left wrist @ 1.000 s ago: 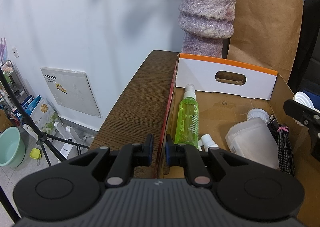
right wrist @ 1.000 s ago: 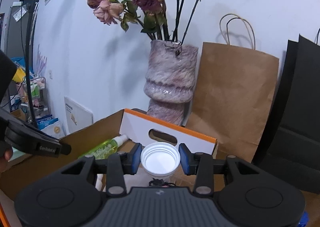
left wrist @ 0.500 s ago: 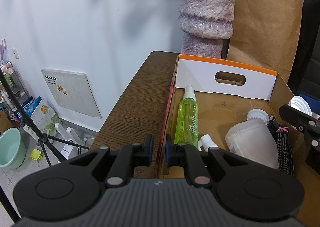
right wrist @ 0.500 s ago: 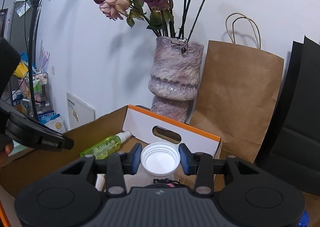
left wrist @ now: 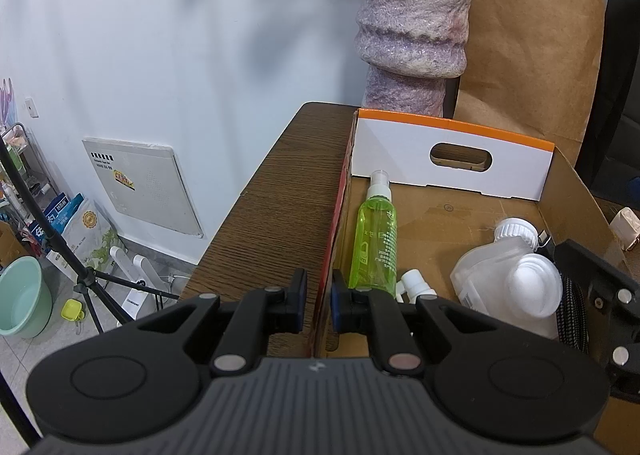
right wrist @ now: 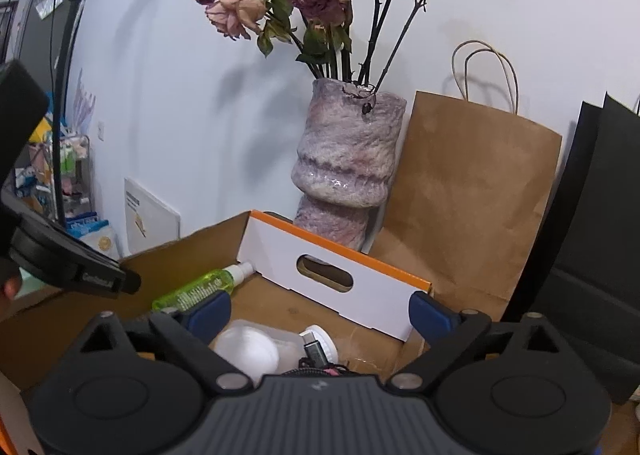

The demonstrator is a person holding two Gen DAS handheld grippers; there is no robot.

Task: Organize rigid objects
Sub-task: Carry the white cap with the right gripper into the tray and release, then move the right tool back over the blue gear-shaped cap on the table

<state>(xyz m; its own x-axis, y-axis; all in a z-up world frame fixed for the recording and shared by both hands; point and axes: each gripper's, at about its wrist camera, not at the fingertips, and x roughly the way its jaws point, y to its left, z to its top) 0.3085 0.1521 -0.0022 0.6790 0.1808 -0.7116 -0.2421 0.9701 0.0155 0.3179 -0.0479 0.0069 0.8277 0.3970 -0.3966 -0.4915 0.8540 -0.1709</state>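
Observation:
An open cardboard box [left wrist: 452, 159] stands on a wooden table [left wrist: 280, 207]. Inside lie a green spray bottle [left wrist: 374, 239], a translucent white-capped bottle [left wrist: 484, 275] and a small white spray head [left wrist: 416, 283]. A white cup [left wrist: 532, 287] rests on its side on the translucent bottle. My left gripper [left wrist: 320, 295] is shut on the box's left wall. My right gripper [right wrist: 320, 311] hangs over the box's right side, jaws opening wide. The white cup [right wrist: 248, 351] lies free below them, and nothing is pressed between the pads.
A black braided cable [left wrist: 574, 311] lies by the box's right wall. Behind the box stand a mottled purple vase [right wrist: 348, 159] of dried roses and a brown paper bag [right wrist: 472, 191]. Dark bags are at the right. The table's left edge drops to a cluttered floor.
The right gripper's jaws have spread wide and let go of the white cup, which has dropped onto the translucent bottle in the box. The left gripper has not moved.

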